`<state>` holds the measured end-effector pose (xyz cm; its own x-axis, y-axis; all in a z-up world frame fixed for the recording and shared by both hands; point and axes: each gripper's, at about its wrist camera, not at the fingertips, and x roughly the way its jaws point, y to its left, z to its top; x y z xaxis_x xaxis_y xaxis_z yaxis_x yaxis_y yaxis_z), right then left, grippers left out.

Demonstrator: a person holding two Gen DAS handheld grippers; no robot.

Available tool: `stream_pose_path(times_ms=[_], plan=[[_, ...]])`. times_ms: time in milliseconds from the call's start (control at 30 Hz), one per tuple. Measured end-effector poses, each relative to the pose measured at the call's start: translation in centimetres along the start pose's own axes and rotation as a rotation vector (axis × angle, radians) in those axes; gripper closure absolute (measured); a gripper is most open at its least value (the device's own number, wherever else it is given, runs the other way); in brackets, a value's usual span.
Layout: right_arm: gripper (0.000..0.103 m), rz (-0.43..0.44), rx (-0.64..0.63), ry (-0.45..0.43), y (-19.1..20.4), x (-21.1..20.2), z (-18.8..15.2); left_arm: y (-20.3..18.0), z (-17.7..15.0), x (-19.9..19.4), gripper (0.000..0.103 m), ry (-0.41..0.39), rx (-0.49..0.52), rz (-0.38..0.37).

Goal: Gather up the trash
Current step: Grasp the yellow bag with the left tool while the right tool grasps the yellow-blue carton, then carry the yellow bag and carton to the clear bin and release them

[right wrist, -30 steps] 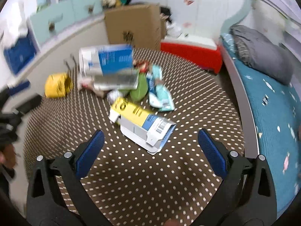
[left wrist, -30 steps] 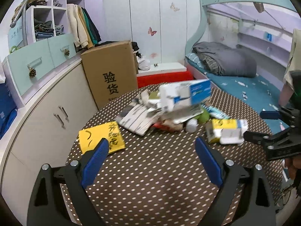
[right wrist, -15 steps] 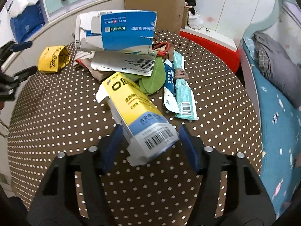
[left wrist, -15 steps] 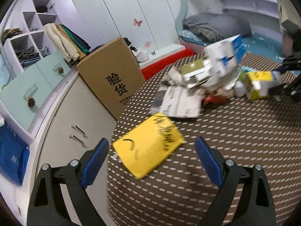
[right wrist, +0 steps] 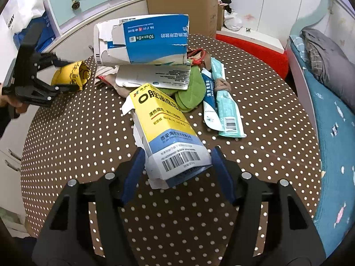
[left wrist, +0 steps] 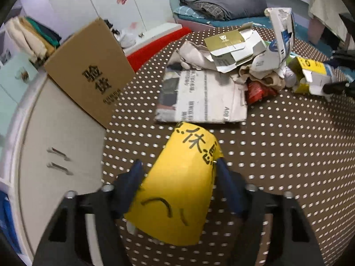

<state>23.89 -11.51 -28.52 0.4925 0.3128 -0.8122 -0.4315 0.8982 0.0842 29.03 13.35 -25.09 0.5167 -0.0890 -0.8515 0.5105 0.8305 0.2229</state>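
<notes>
A yellow paper packet [left wrist: 179, 184] with black writing lies near the left edge of the dotted round table [left wrist: 277, 166]. My left gripper [left wrist: 178, 166] is closing on it, and both blue pads press its sides so that it bows up. The right wrist view shows the same left gripper [right wrist: 67, 74] and packet [right wrist: 73, 75] at the far left. My right gripper [right wrist: 177, 153] grips a yellow, blue and white medicine box [right wrist: 164, 128] by its barcode end. Its jaws are opening slightly, with the pads still against the box.
A trash pile sits mid-table: a torn blue and white carton [right wrist: 146, 42], a newspaper [left wrist: 199, 102], a green cloth [right wrist: 190, 88] and teal packets [right wrist: 224, 108]. A brown cardboard box [left wrist: 88, 71] and white cabinet [left wrist: 55, 144] stand left, a bed [right wrist: 332, 122] right.
My left gripper swung left and down over the yellow packet and closed on it. My right gripper dropped onto the medicine box and closed around it.
</notes>
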Motion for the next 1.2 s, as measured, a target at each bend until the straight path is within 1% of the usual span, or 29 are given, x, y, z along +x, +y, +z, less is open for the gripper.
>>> stream_pose_path(times_ms=[33,100,200,267,300,500,600,767,833,1000,1200], plan=[[0.042,0.003,0.004,-0.005,0.0,0.0,0.1,-0.2,-0.1,-0.1,0.049,0.003,-0.011,-0.004],[0.048,0.005,0.012,-0.011,0.0,0.0,0.0,-0.8,-0.3,-0.4,0.051,0.004,-0.039,0.003],[0.051,0.032,0.056,-0.032,-0.4,-0.8,-0.7,-1.8,-0.9,-1.5,0.054,-0.009,-0.100,0.009],[0.053,0.046,0.097,-0.049,-0.9,-1.5,-1.5,-2.4,-1.5,-2.7,0.055,-0.030,-0.176,-0.011],[0.054,0.059,0.131,-0.060,-1.3,-1.9,-2.0,-3.2,-1.6,-3.1,0.056,-0.040,-0.198,-0.019],[0.056,0.102,0.272,-0.122,-3.1,-4.6,-4.6,-7.2,-2.0,-5.7,0.057,-0.106,-0.304,-0.059],[0.056,0.095,0.306,-0.144,-3.5,-5.9,-5.5,-8.9,-1.5,-6.9,0.057,-0.141,-0.339,-0.085],[0.056,0.087,0.365,-0.202,-5.0,-8.5,-6.4,-11.6,0.5,-8.9,0.057,-0.206,-0.359,-0.106],[0.056,0.068,0.381,-0.225,-5.4,-9.7,-6.8,-12.3,1.3,-9.4,0.057,-0.224,-0.361,-0.120],[0.056,0.051,0.438,-0.287,-7.4,-12.4,-7.6,-15.2,3.9,-10.6,0.057,-0.278,-0.368,-0.130],[0.056,0.029,0.486,-0.359,-9.2,-15.8,-8.6,-19.1,7.4,-12.0,0.057,-0.332,-0.344,-0.167]])
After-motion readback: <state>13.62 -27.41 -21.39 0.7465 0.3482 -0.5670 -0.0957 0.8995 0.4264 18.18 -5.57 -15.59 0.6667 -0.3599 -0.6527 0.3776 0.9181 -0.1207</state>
